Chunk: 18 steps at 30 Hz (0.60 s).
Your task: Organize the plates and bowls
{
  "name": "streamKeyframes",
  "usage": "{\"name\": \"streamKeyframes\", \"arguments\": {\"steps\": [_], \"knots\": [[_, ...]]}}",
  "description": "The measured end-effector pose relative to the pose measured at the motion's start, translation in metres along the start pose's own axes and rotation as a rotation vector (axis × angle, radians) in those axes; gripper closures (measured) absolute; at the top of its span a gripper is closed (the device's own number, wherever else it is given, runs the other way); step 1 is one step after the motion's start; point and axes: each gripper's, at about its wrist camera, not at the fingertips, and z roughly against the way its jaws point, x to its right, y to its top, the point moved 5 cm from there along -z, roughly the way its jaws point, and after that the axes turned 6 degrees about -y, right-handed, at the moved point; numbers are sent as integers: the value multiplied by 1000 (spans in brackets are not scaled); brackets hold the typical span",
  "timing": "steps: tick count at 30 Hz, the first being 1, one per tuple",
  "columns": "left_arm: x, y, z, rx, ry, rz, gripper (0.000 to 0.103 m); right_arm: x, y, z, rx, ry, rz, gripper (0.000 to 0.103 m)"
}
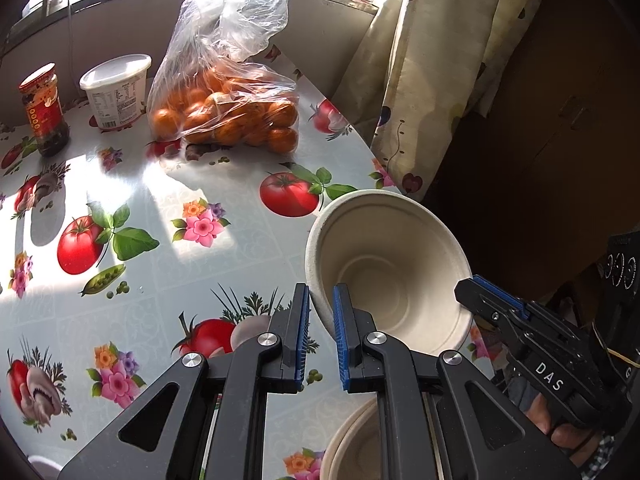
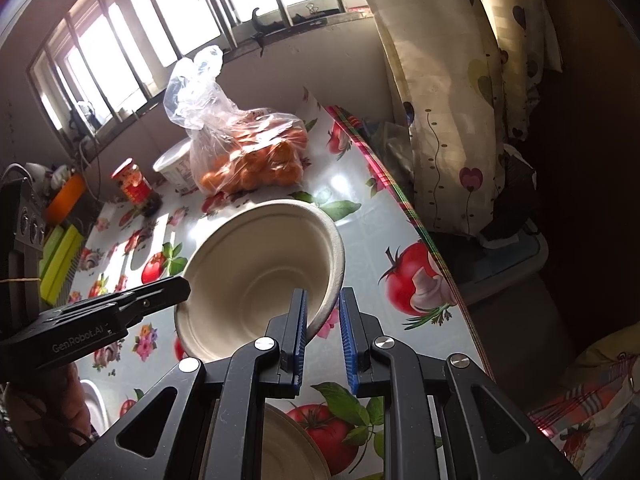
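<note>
The tilted bowl (image 1: 384, 268) has opposite rim edges between the slightly parted jaws of left gripper (image 1: 321, 332) and right gripper (image 2: 323, 340), contact uncertain.

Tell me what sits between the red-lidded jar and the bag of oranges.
A white lidded tub stands between the jar and the bag of oranges, clearest in the left wrist view.

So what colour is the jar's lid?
Red; the jar shows best in the left wrist view.

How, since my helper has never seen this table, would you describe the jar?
On the tomato-print tablecloth, look along the far side. Left of the clear bag of oranges and the white lidded tub stands a dark glass jar; it alone has a red label.
</note>
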Motion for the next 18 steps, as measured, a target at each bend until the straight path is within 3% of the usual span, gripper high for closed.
{"name": "streamKeyframes", "arguments": {"steps": [18], "knots": [[19, -36, 47, 31, -37, -30, 90, -11, -40, 61, 63, -2, -23, 87]]}}
